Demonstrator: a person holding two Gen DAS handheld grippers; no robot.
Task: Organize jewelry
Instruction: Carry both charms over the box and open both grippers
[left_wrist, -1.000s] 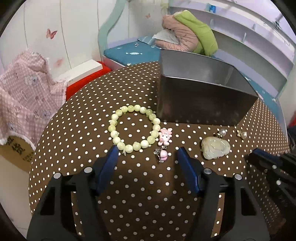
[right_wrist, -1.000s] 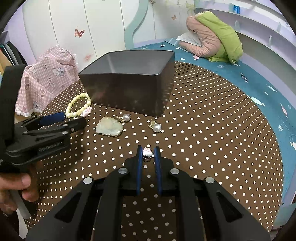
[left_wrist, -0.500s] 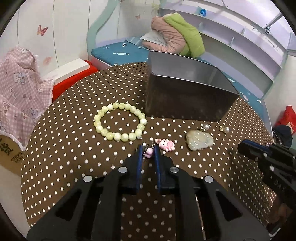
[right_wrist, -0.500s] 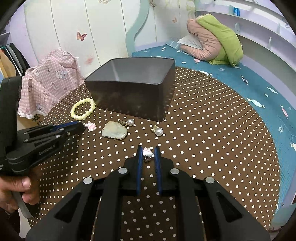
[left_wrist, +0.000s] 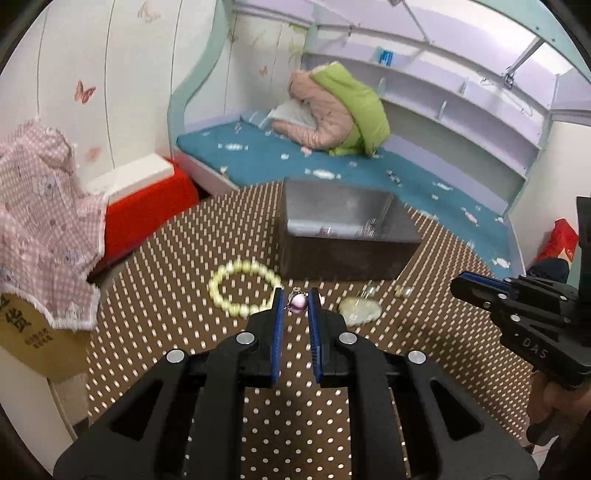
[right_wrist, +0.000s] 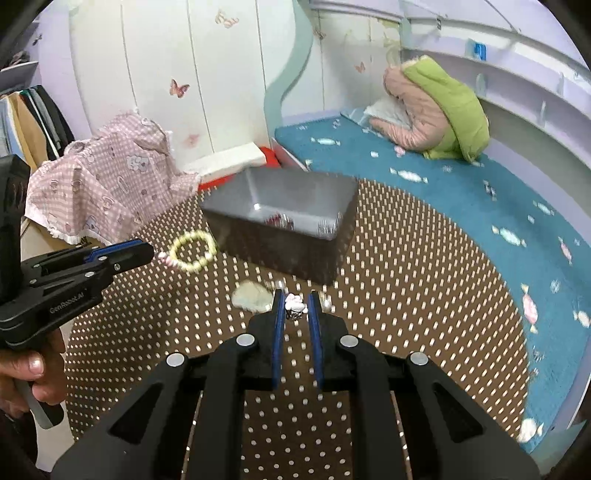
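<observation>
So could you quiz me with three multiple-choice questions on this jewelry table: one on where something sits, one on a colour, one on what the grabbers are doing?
1. Where does the pale green bead bracelet lie?
A. inside the box
B. on the dotted tablecloth beside the box
C. on the bed

2. What colour is the open rectangular metal box?
A. dark grey
B. red
C. yellow

3. What is the left gripper doing?
A. gaping open, holding nothing
B. gripping the bracelet
C. pinching a small pink charm

Answers:
1 B, the bracelet rests on the brown white-dotted tablecloth left of the box.
2 A, its walls look dark grey.
3 C, the pink piece sits between its blue pads.
</observation>
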